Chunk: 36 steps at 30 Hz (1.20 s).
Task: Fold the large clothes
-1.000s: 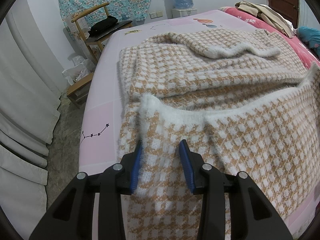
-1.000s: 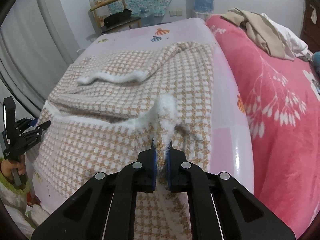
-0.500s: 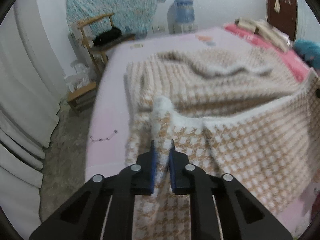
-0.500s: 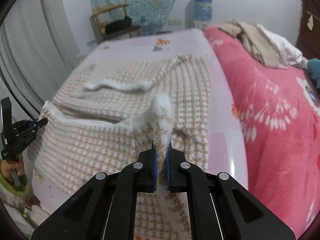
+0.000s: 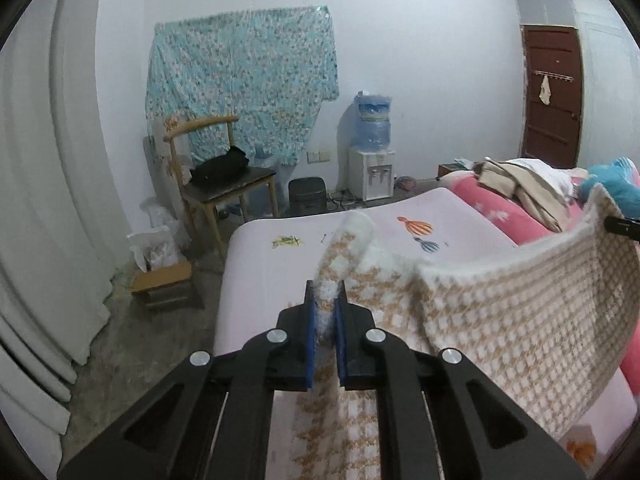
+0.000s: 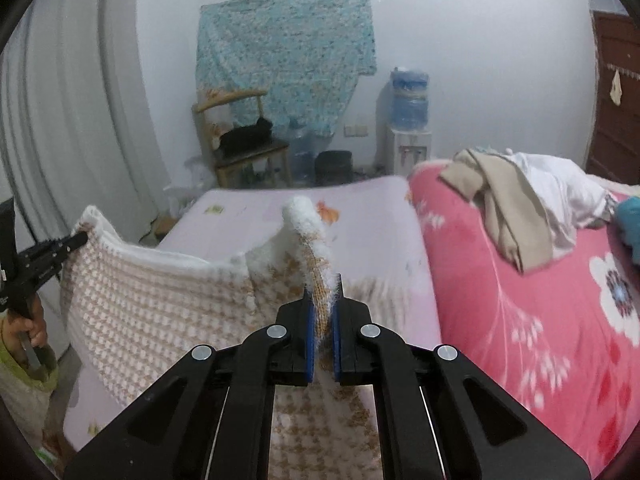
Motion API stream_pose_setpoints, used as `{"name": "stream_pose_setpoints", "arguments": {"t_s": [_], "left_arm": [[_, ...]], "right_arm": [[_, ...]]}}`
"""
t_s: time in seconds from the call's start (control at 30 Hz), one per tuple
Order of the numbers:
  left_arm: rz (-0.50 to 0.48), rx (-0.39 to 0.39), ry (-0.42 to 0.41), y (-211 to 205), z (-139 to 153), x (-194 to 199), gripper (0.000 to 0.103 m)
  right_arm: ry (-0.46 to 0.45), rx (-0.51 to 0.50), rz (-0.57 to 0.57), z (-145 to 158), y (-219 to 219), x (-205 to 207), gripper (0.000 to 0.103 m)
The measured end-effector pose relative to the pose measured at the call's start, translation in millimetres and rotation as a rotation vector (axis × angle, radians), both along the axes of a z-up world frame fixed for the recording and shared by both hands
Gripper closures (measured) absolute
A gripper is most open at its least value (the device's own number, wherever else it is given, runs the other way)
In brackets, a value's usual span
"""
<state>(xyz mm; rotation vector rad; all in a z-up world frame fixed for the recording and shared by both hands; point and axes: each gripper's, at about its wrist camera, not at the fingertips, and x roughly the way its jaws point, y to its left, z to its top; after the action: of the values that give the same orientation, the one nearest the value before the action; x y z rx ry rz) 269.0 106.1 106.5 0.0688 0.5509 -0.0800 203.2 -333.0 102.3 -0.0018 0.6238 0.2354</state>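
Two grippers, left [image 5: 325, 292] and right [image 6: 323, 286], angled downward, fingers clenched on sweater [image 5: 500, 312] hem, raised over bed [image 5: 264, 276].

We see a dim room with soft, even light and no hard shadows. Both pictures bend at the edges, with dark round corners. The pink blanket [image 6: 560, 320] looks smeary, and the curtain [image 5: 48, 200] curves.
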Motion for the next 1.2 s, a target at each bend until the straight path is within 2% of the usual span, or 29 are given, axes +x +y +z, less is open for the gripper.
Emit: {"name": "stream_pose_setpoints", "arguments": {"t_s": [0.1,0.23,0.33,0.37,0.43,0.47,0.5,0.57,0.6,0.63,0.67,0.73,0.83,0.97,1.03,1.1,1.2], "left_arm": [[-0.009,-0.01,0.09,-0.3,-18.6,65.4,0.095],[0.005,-0.053,0.296,3.9,-76.5,137.8,0.094],[0.017,-0.11,0.421,12.4,-114.7,166.3,0.092],[0.019,-0.134,0.439,14.1,-121.7,167.0,0.091],[0.016,-0.181,0.451,20.5,-128.8,164.3,0.085],[0.009,-0.212,0.452,24.1,-129.1,165.5,0.085],[0.0,-0.247,0.457,28.5,-129.2,167.3,0.08],[0.009,-0.304,0.469,38.4,-130.7,171.0,0.063],[0.022,-0.346,0.466,47.2,-130.1,172.8,0.052],[0.032,-0.389,0.459,55.8,-129.1,172.1,0.045],[0.05,-0.458,0.449,67.5,-127.5,172.6,0.043],[0.129,-0.549,0.422,89.8,-123.2,169.2,0.042],[0.183,-0.607,0.397,107.9,-113.2,158.2,0.043],[0.17,-0.562,0.369,102.3,-90.9,135.8,0.043],[0.128,-0.503,0.351,88.9,-75.0,111.0,0.042],[0.078,-0.453,0.336,75.1,-63.1,86.9,0.036],[-0.007,-0.401,0.318,52.6,-51.4,35.4,0.026]], "right_arm": [[0.039,-0.012,-0.007,-16.2,-5.1,58.8,0.098],[0.174,-0.015,-0.021,-67.3,-8.2,121.5,0.098],[0.28,0.017,-0.028,-108.9,-16.1,151.6,0.097],[0.302,0.035,-0.031,-119.4,-21.0,157.3,0.093],[0.321,0.092,-0.049,-130.1,-35.2,163.9,0.083],[0.328,0.124,-0.062,-131.8,-42.2,164.9,0.067],[0.337,0.161,-0.08,-133.7,-51.8,167.0,0.055],[0.364,0.273,-0.092,-139.5,-73.1,168.4,0.051],[0.379,0.324,-0.101,-141.3,-82.3,167.9,0.047],[0.388,0.366,-0.112,-141.6,-90.6,167.2,0.044],[0.387,0.391,-0.119,-139.8,-95.7,165.7,0.041],[0.373,0.427,-0.157,-133.9,-108.0,160.9,0.035],[0.352,0.499,-0.217,-126.1,-130.2,152.5,0.032],[0.334,0.518,-0.251,-110.2,-131.9,127.4,0.032],[0.321,0.458,-0.224,-97.1,-118.0,108.9,0.032],[0.307,0.391,-0.19,-88.0,-98.5,89.1,0.032],[0.29,0.298,-0.129,-76.3,-64.1,50.5,0.024]]}}
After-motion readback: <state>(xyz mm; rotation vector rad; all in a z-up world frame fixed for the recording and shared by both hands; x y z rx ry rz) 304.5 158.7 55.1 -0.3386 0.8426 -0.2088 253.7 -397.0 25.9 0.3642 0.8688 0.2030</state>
